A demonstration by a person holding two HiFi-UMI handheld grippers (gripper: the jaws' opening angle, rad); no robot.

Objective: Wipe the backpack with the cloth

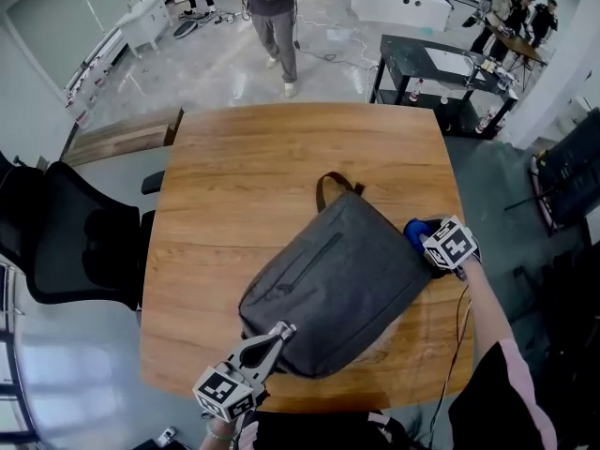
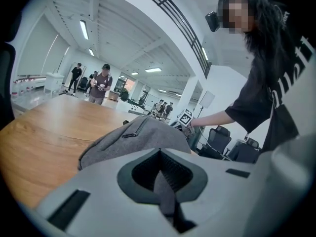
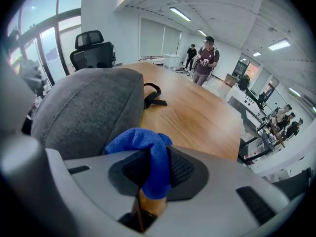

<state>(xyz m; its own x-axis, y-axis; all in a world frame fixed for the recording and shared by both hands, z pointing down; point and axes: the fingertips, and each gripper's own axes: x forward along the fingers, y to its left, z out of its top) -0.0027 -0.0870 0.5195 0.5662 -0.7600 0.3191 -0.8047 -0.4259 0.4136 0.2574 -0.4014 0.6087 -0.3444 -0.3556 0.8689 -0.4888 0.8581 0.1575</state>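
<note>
"While the bag (image 1: pixel 337 284) lies flat and slantwise on the table (image 1: pixel 234 157), strap (image 1: pixel 330 184) toward the far edge, what could spoil the wipe?" the desk asks.

"The cloth (image 3: pixel 140 144), first. The right gripper (image 3: pixel 158 169) pinches a blue wad of it between its pads at the bag's right edge. The wad is touching the grey side or just beside it; I cannot tell which. Only a small bunch sticks out past the jaws. Pressed flat, I judge the hard jaw tips could rub the fabric instead of the cloth, or the wad could drag out of the pinch."

"And the other side?"

"The left gripper (image 1: pixel 279 333) is at the near corner, jaws closed on a fold of the bag's grey fabric. That looks a thin hold. A firm stroke toward it should be fine. A stroke away, toward the strap, may pull the fold free, and then the bag would likely slide across the smooth wood rather than get wiped."

"Anything else in the way?"

"The zip (image 1: pixel 314 256) runs along the top panel, and the cloth could snag there. The bag looks soft and slack, so it may bunch under pressure. The table's right edge is near the right gripper, and a dropped cloth could go over it. A person (image 1: pixel 274 12) stands well beyond the far edge, no concern."
</note>
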